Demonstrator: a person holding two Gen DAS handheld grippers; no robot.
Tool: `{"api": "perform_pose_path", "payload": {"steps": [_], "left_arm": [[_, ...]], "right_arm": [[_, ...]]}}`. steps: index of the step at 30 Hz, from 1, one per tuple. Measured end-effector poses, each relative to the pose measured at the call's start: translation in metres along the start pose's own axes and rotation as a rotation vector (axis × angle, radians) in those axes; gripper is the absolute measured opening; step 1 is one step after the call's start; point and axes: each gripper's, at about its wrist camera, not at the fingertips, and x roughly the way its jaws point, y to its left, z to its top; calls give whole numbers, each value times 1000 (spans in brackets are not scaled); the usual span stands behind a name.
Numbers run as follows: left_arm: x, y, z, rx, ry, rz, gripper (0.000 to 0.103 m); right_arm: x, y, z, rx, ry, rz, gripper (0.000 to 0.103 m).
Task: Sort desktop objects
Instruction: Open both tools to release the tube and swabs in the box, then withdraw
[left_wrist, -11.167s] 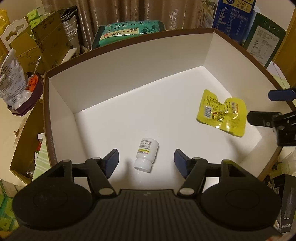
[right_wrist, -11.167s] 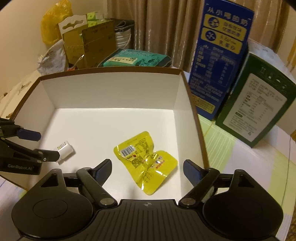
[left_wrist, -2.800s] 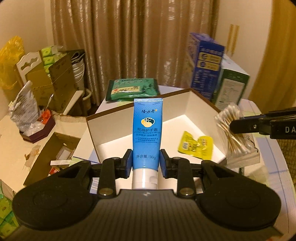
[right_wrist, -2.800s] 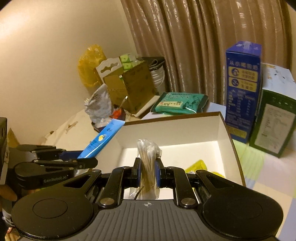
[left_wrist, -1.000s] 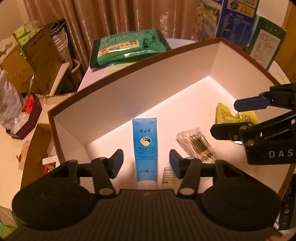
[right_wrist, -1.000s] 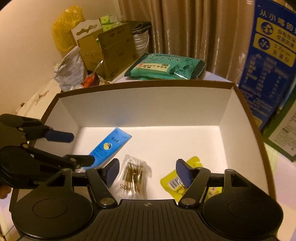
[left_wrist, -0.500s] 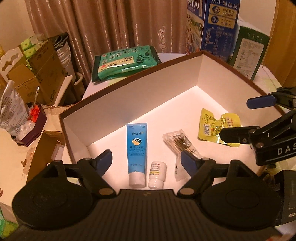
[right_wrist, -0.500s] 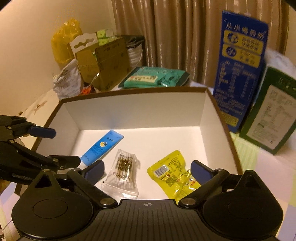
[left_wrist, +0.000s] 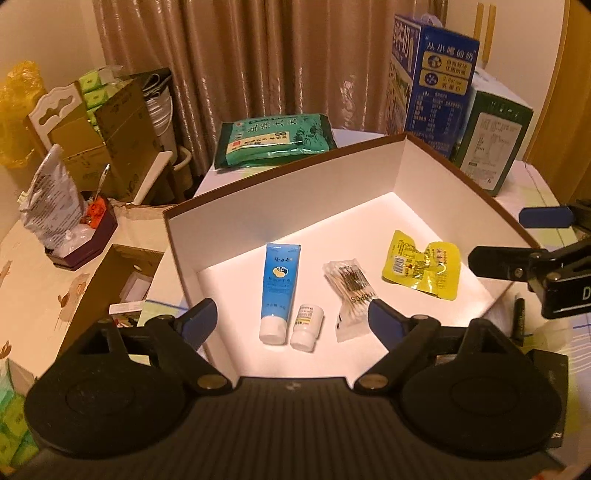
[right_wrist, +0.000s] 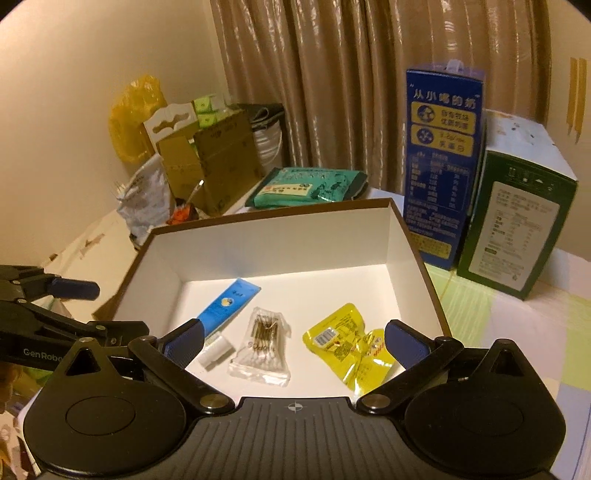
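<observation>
Both claws – left claw (left_wrist: 291, 319) and right claw (right_wrist: 293, 341) – are wide open and empty above the box (left_wrist: 280, 173); descending carelessly could knock the pill bottle (left_wrist: 307, 326) so it rolls against the hand cream tube (left_wrist: 277, 291).

In the right wrist view, the small white bottle (right_wrist: 218, 350) is showing only its cap end, the left finger of the right gripper (right_wrist: 293, 338) covering the rest at about eight o'clock. That finger is also hiding the capped end of the blue tube (right_wrist: 227, 304). The yellow snack packet (right_wrist: 347, 350) is disappearing at its four o'clock corner behind the other finger. The left gripper (right_wrist: 110, 306) is running off the nine o'clock edge. In the left wrist view, the right gripper (left_wrist: 513, 240) is being cut off at three o'clock, and print on the bottle (left_wrist: 307, 326) is staying too small to read.
</observation>
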Motion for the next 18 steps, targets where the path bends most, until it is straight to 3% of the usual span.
{"api": "perform_pose_path", "payload": {"steps": [18], "left_arm": [[-69,-33,-53,-27,-10,-32,87]], "right_arm": [[-79,13,-48,27,-39,11,101]]}}
